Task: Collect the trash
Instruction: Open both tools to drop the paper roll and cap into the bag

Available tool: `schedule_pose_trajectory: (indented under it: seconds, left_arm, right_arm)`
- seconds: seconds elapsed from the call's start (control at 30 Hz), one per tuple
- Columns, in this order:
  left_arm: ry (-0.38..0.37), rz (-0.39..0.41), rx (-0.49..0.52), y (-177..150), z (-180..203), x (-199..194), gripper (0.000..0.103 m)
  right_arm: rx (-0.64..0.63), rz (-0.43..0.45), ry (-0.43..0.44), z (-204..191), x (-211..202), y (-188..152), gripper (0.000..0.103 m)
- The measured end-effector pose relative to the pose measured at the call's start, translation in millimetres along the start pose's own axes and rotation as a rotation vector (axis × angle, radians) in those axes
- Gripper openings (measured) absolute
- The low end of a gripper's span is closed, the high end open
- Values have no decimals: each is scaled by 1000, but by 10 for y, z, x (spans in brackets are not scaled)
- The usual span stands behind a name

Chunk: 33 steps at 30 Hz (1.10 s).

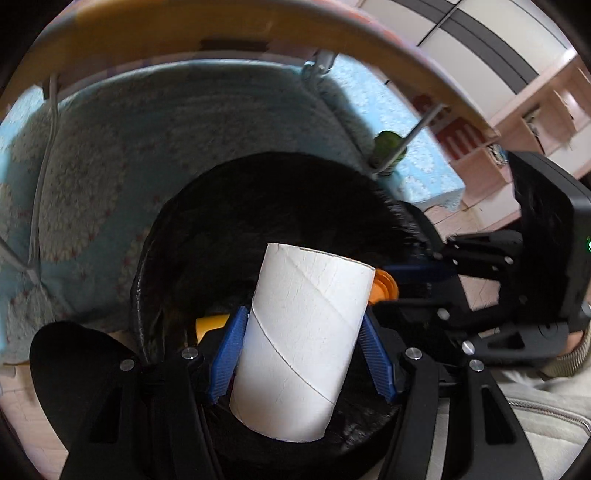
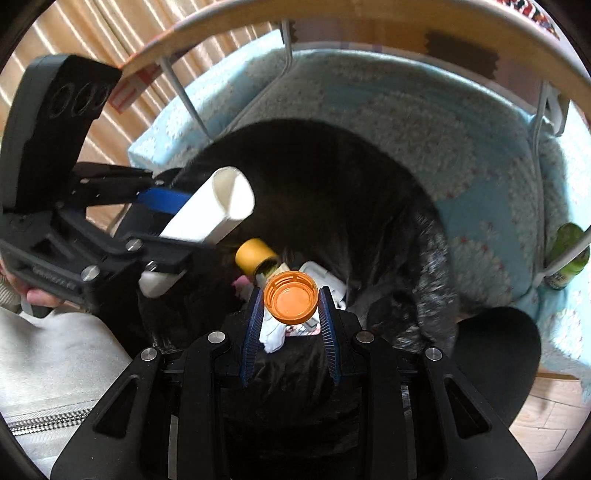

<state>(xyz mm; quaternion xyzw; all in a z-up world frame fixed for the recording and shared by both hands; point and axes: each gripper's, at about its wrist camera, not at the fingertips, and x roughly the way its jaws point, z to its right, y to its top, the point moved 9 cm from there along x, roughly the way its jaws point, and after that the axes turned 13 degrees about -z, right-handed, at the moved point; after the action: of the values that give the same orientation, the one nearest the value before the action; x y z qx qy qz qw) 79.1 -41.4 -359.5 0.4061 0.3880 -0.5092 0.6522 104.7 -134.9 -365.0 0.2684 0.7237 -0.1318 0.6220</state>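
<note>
My left gripper [image 1: 301, 317] is shut on a white cardboard tube [image 1: 303, 339] and holds it over the open black trash bag [image 1: 266, 206]. The tube also shows in the right wrist view [image 2: 210, 218], held by the left gripper [image 2: 166, 221]. My right gripper [image 2: 291, 301] is shut on an orange bottle cap [image 2: 291, 297] above the same bag [image 2: 332, 184]. The cap also shows in the left wrist view [image 1: 386, 290], held by the right gripper [image 1: 413, 284]. Inside the bag lie a yellow-capped bottle [image 2: 255, 256] and crumpled white paper [image 2: 273, 338].
The bag sits under a round wooden table [image 2: 332, 22] with metal legs [image 2: 286, 44], on a light blue patterned rug [image 1: 92, 166]. A green bottle [image 2: 567, 254] stands on the rug by a table leg. Pink shelves [image 1: 535, 110] stand at the far right.
</note>
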Motion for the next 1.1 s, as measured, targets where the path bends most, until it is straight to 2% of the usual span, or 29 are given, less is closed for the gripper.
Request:
schedule_pose_trajectory:
  seconds: [0.37, 0.63, 0.97, 1.03, 1.1]
  left_arm:
    - [23, -39, -53, 20, -80, 163, 60]
    - [-13, -35, -76, 52, -56, 123, 60]
    - [-15, 19, -49, 32, 52, -117, 60]
    - [-1, 42, -28, 26, 92, -212, 60]
    - [25, 63, -20, 27, 106, -287, 60]
  right_arm:
    - [-7, -59, 24, -38, 194, -51, 31]
    - [-3, -87, 46, -44, 264, -73, 34]
    - [-23, -40, 44, -129, 45, -39, 40]
    - [-24, -24, 39, -137, -33, -25, 44]
    - [-17, -8, 45, -138, -124, -13, 45]
